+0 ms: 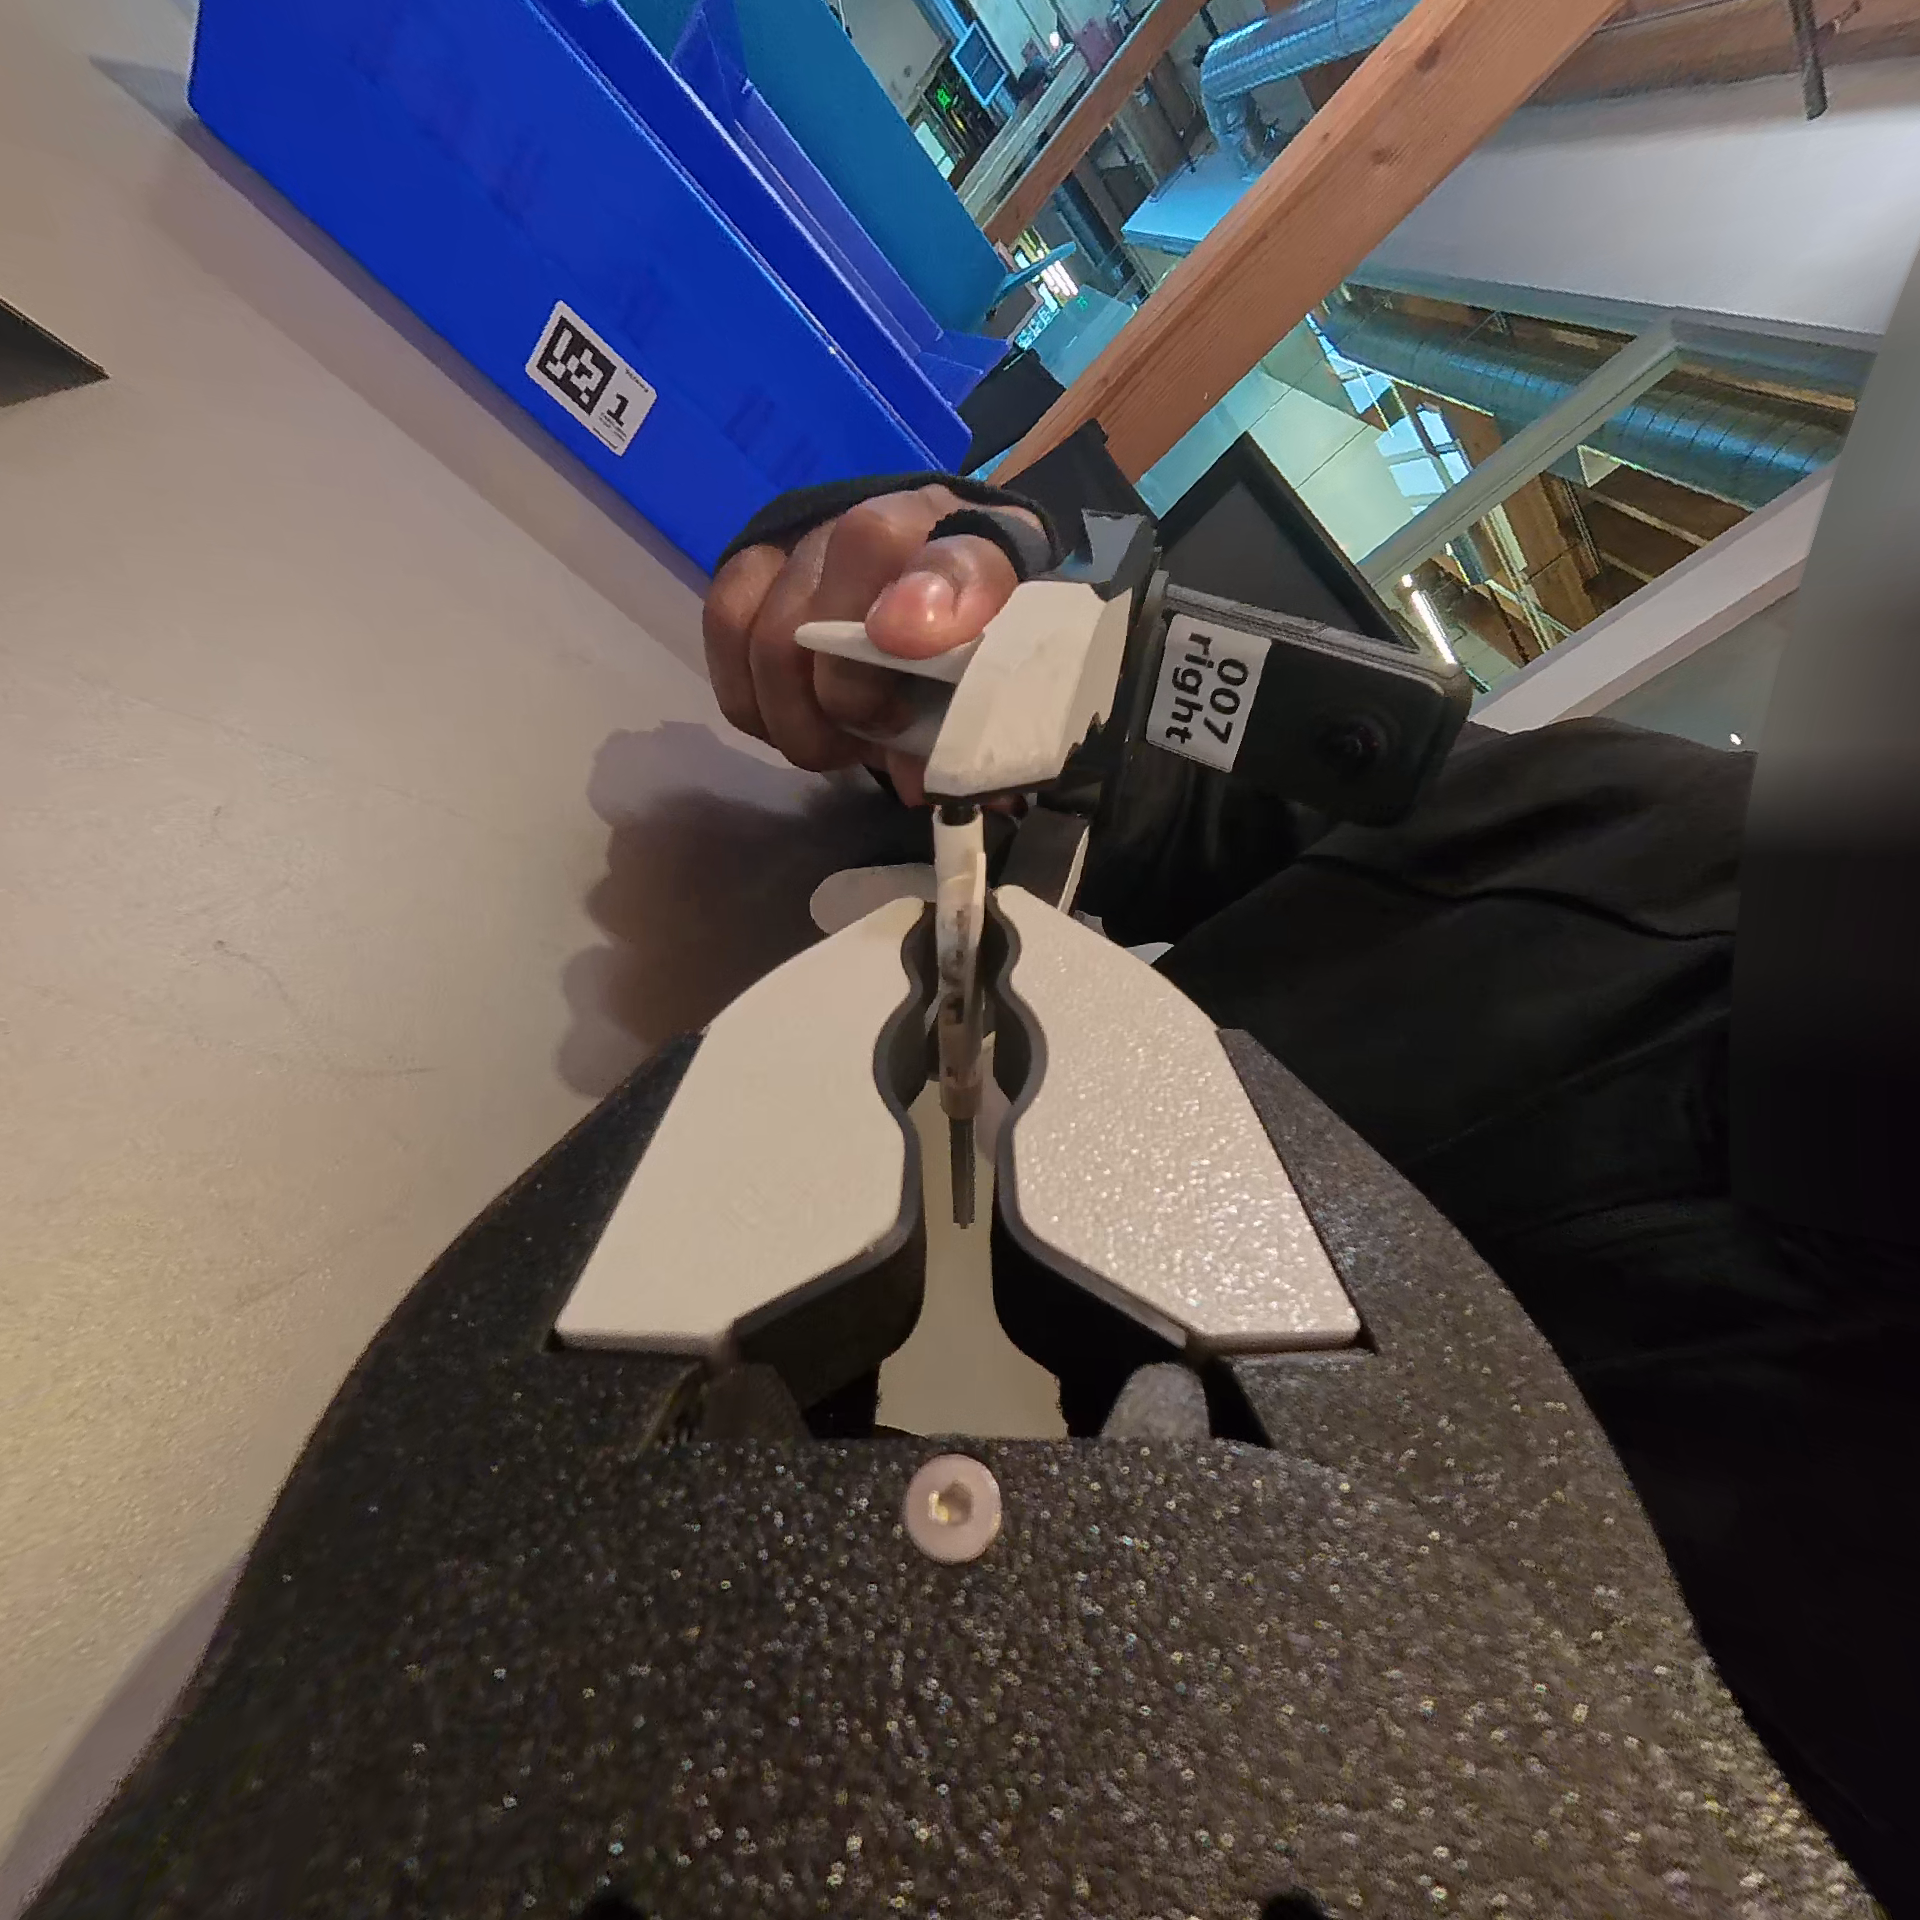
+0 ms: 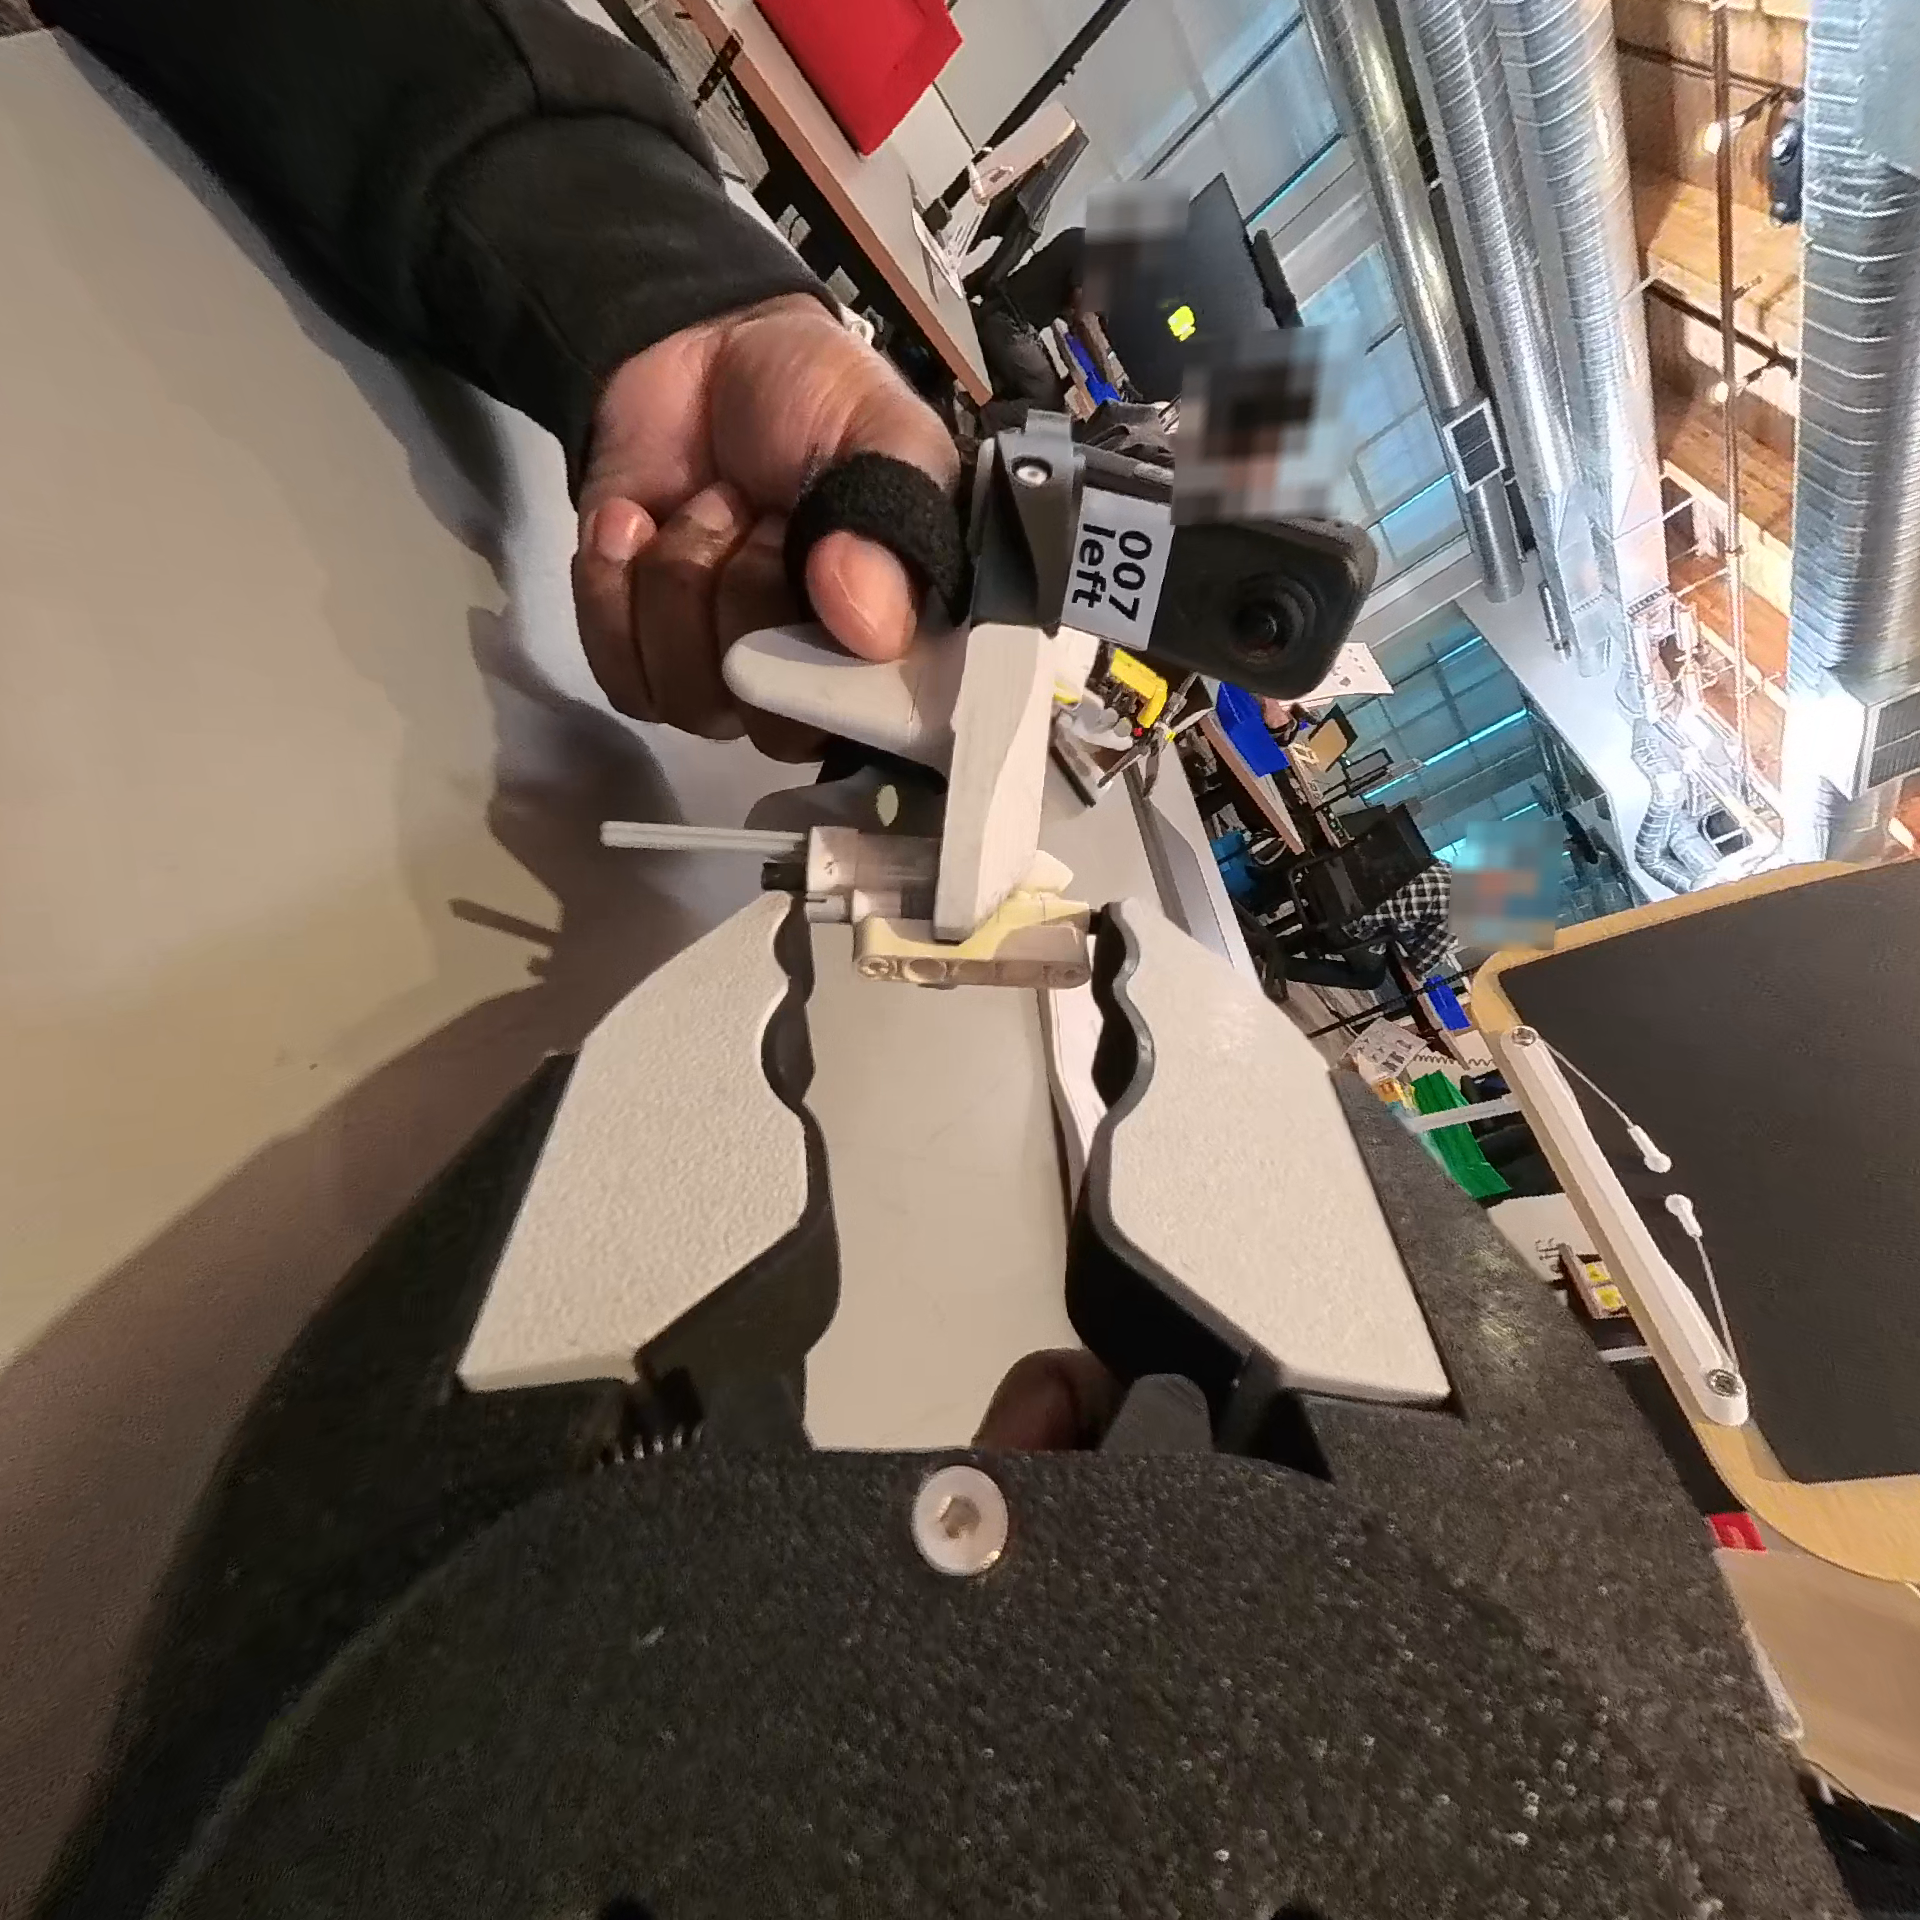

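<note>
We see the left gripper point(image 1: 961, 997) squeezing a small cream plastic building-toy piece with holes point(image 2: 971, 961), held above the pale table point(image 1: 260, 831). The right gripper point(image 2: 951, 935) has its fingers wide around that piece, one tip close to its end. A blue plastic bin point(image 1: 499, 239) sits far left.

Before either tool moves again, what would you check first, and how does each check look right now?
1. Left tool grips the small cream-and-grey toy assembly: ok, its fingers sit closed on it edge-on.
2. Right tool straddles the assembly's holed beam: ok, the beam lies across the gap between its fingers.
3. Right tool's pads press on the beam: not ok at the left pad, where a gap shows.
4. Grey axle sticking out sideways is free of obstruction: ok.
5. Assembly is lifted off the pale tabletop: cannot tell.
6. Blue bin stands away from both tools: ok.
</note>
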`<action>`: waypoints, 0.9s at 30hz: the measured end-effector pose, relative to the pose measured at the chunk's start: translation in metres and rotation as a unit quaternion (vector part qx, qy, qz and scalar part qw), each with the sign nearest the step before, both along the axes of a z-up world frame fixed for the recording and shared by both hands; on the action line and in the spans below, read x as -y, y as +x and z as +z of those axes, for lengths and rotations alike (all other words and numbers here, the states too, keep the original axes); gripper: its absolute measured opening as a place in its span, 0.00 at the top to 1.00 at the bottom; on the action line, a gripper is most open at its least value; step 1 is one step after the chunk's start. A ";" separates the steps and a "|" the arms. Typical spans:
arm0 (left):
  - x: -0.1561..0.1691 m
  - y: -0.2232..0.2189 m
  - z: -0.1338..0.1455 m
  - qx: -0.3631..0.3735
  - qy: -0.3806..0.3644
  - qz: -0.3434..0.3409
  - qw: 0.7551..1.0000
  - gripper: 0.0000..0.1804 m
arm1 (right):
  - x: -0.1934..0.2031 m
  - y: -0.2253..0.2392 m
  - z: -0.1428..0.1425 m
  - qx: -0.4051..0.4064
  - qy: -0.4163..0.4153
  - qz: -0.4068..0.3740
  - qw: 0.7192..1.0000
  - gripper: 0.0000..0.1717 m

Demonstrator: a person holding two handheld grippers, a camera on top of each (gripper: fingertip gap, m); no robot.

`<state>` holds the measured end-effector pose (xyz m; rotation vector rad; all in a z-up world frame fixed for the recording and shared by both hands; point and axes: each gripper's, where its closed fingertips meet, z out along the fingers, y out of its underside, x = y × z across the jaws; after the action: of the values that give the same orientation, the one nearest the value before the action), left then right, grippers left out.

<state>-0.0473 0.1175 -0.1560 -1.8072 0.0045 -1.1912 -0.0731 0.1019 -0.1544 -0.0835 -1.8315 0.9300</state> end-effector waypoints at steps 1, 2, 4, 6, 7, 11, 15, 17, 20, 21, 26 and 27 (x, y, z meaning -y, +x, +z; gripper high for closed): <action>0.000 0.000 -0.001 -0.002 -0.002 0.001 1.000 0.96 | 0.000 0.000 -0.001 0.003 0.001 0.000 1.000 0.69; 0.000 0.000 -0.002 -0.006 -0.004 0.003 1.000 0.96 | 0.000 0.000 -0.002 0.005 0.001 0.000 1.000 0.69; -0.002 -0.002 -0.002 -0.005 -0.007 0.010 1.000 0.96 | -0.001 -0.001 -0.003 0.008 0.002 -0.004 1.000 0.69; -0.002 -0.004 -0.002 -0.008 -0.008 0.013 1.000 0.96 | -0.002 -0.004 -0.003 0.002 -0.001 -0.016 1.000 0.69; -0.002 -0.005 -0.002 -0.009 -0.008 0.014 1.000 0.96 | -0.002 -0.005 -0.003 0.002 -0.002 -0.021 1.000 0.69; 0.000 0.000 -0.004 -0.006 -0.015 0.001 1.000 0.96 | -0.002 -0.006 -0.004 0.011 -0.008 -0.027 1.000 0.64; 0.000 0.002 -0.008 -0.001 -0.026 -0.005 1.000 0.96 | 0.002 -0.003 -0.010 0.019 0.004 -0.017 1.000 0.67; 0.000 0.002 -0.008 0.003 -0.029 -0.006 1.000 0.96 | 0.001 -0.002 -0.011 0.023 0.006 -0.011 1.000 0.67; -0.001 0.001 -0.010 0.006 -0.035 -0.003 0.999 0.96 | 0.001 -0.002 -0.013 0.031 0.008 -0.011 0.999 0.68; -0.001 0.000 -0.011 0.006 -0.037 0.000 0.999 0.96 | 0.000 -0.003 -0.014 0.032 0.011 -0.016 0.999 0.68; -0.005 -0.004 -0.010 0.018 -0.038 0.015 0.999 0.95 | -0.004 -0.007 -0.016 0.039 0.000 -0.035 0.999 0.68; -0.006 -0.005 -0.010 0.019 -0.040 0.018 0.999 0.94 | -0.004 -0.008 -0.015 0.039 -0.005 -0.038 0.999 0.68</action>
<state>-0.0524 0.1231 -0.1664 -1.8472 -0.0994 -1.2141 -0.0811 0.1064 -0.1693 -0.1967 -1.8816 0.8929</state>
